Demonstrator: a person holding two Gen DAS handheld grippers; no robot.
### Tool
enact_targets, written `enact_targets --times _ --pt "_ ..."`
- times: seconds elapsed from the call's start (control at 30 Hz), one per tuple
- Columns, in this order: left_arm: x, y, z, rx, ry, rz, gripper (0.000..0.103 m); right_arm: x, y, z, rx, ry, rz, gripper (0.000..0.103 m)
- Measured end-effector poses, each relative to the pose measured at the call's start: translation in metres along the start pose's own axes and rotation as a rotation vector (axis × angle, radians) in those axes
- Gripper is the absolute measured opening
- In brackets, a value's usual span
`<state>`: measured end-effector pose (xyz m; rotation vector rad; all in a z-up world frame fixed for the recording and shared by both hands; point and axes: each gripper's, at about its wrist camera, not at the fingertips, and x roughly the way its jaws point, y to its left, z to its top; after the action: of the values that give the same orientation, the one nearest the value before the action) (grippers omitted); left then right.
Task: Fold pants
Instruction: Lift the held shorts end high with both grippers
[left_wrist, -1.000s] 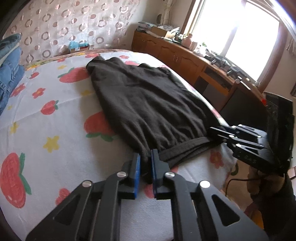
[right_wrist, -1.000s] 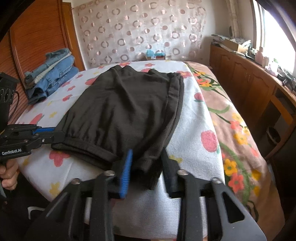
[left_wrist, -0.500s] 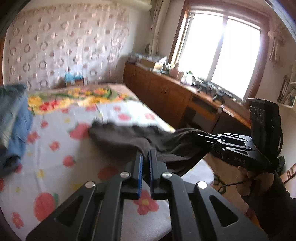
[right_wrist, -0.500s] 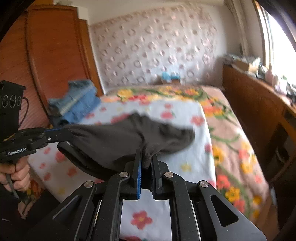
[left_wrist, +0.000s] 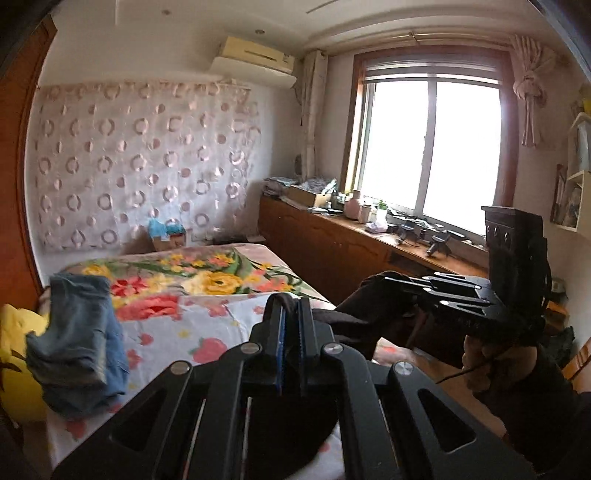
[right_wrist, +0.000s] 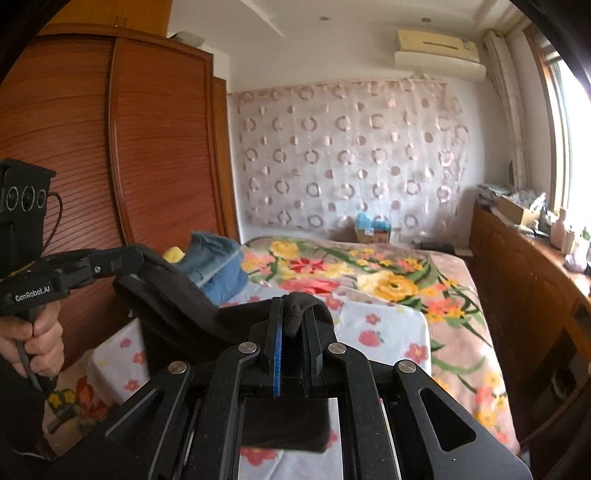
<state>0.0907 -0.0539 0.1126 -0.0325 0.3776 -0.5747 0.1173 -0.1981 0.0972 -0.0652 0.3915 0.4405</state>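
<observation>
The dark brown pants (left_wrist: 354, 325) hang in the air above the bed, stretched between both grippers. My left gripper (left_wrist: 290, 306) is shut on one end of the waistband. My right gripper (right_wrist: 293, 310) is shut on the other end; the cloth (right_wrist: 184, 299) bunches between its fingers. In the left wrist view the right gripper (left_wrist: 402, 286) shows at the right, gripping the pants. In the right wrist view the left gripper (right_wrist: 129, 258) shows at the left, gripping them. The rest of the pants hangs below, mostly hidden behind the grippers.
The bed (left_wrist: 207, 325) with a strawberry sheet and floral blanket lies below. A stack of folded jeans (left_wrist: 79, 343) sits at its left side, next to something yellow (left_wrist: 14, 354). A wooden wardrobe (right_wrist: 110, 166) stands left, a cluttered wooden counter (left_wrist: 351, 240) under the window at right.
The right gripper closed on the waistband. Both grippers then lifted the pants off the bed, where they lay flat, and now hold them high in the air.
</observation>
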Motion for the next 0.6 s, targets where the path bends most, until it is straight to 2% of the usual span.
enact_targets --times 0.13,0.23,0.3,0.47,0.6 --pt "0.015 0.024 -0.003 -0.018 0.024 0.042 0.002 0.028 0.002 0.007 -0.004 0.026 0.024 0.005" --pt "0.039 0.047 0.0 -0.015 0.046 0.081 0.002 0.061 0.002 0.015 -0.039 0.052 0.01 0.005" --pt "0.06 0.069 0.012 -0.02 0.047 0.114 0.002 0.086 0.002 0.027 -0.064 0.064 -0.011 0.005" --pt "0.082 0.087 0.046 0.008 0.038 0.148 0.002 0.126 -0.005 0.065 -0.065 0.045 -0.053 0.005" --pt "0.096 0.098 0.029 0.03 0.101 0.159 0.002 0.144 -0.005 0.059 -0.071 0.095 -0.045 0.005"
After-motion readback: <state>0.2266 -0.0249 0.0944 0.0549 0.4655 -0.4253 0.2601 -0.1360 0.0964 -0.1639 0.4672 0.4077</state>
